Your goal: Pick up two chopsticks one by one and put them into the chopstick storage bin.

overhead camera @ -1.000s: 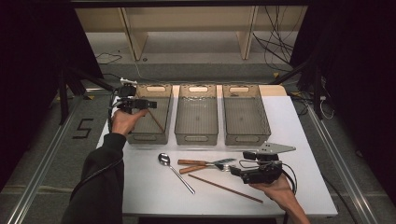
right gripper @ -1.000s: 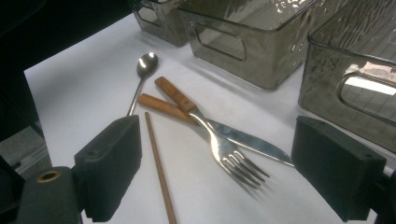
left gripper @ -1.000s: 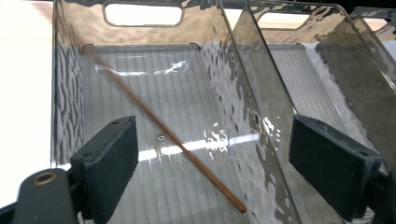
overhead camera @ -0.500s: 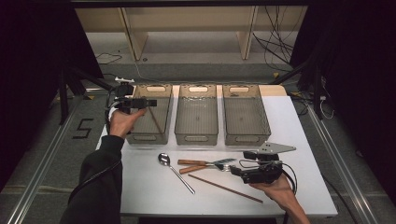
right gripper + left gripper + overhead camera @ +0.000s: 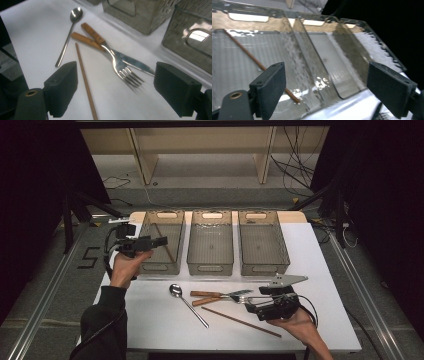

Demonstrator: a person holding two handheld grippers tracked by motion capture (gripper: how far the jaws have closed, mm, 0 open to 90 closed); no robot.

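Observation:
My left gripper (image 5: 161,241) hovers open and empty over the left brown bin (image 5: 161,268), where one brown chopstick (image 5: 165,246) lies. In the left gripper view the same chopstick (image 5: 257,62) runs slantwise across the bin floor, beyond my open left gripper (image 5: 327,92). My right gripper (image 5: 251,308) rests low at the table's near right. Its jaws have just been closing a little and still stand wide apart, holding nothing. Ahead of the right gripper (image 5: 116,92) lie a second chopstick (image 5: 85,80), a wooden-handled fork (image 5: 117,62), a knife (image 5: 86,40) and a spoon (image 5: 67,32).
Three clear brown bins stand in a row at the back of the white table (image 5: 150,325); the middle bin (image 5: 210,268) and the right bin (image 5: 263,268) hold nothing. The cutlery lies loose in front of them: spoon (image 5: 187,304), fork (image 5: 220,295), chopstick (image 5: 240,321).
My left gripper has drawn back toward the near end of the left bin. The right hand has stayed where it was by the fork.

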